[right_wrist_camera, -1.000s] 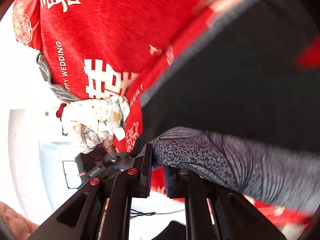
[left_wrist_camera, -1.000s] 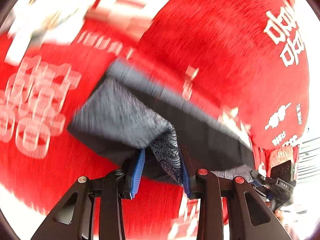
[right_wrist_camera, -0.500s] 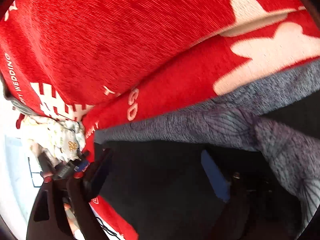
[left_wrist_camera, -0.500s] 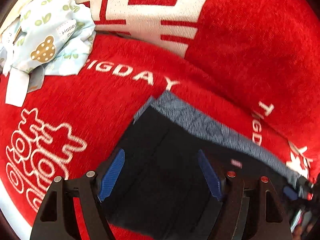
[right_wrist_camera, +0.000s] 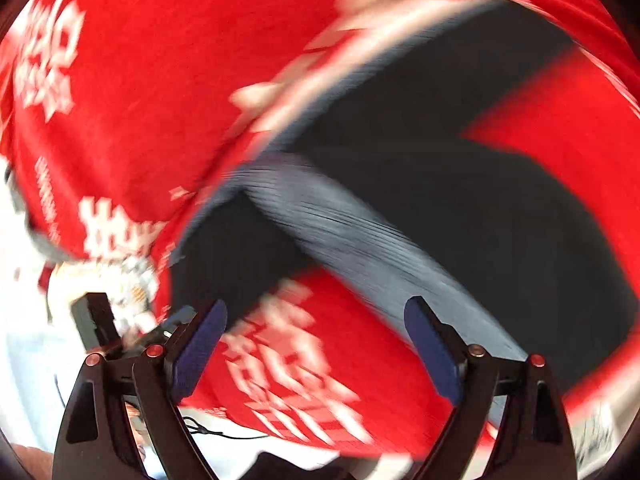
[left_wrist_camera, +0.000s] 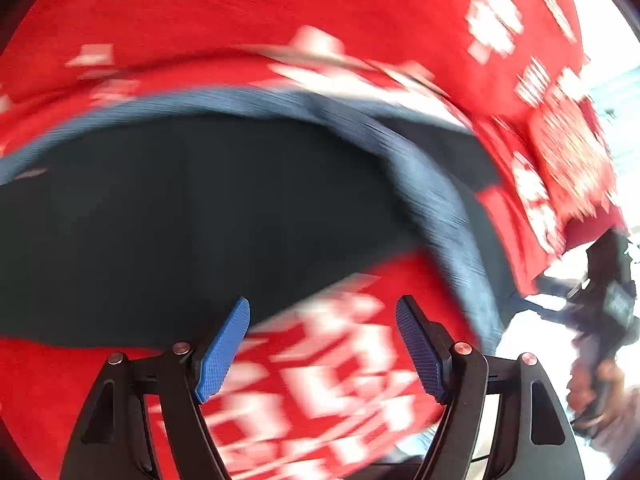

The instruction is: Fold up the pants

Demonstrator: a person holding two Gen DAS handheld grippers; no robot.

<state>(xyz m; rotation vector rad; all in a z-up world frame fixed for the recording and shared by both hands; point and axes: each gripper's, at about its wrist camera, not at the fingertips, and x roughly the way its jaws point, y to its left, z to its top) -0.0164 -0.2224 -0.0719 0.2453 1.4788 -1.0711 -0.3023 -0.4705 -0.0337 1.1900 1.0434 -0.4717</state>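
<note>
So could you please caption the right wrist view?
Open right gripper above dark pants on red blanket.

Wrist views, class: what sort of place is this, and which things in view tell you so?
Probably a home, likely a bed or sofa. A red blanket with white festive lettering covers a soft surface, dark pants lie spread on it, and a small pile of printed laundry sits at its edge.

Black handheld grippers with blue pads

The left gripper [left_wrist_camera: 322,344] and right gripper [right_wrist_camera: 316,350] each have 2 black angular fingers, ribbed blue pads [left_wrist_camera: 222,354] and round silver-red screws.
</note>
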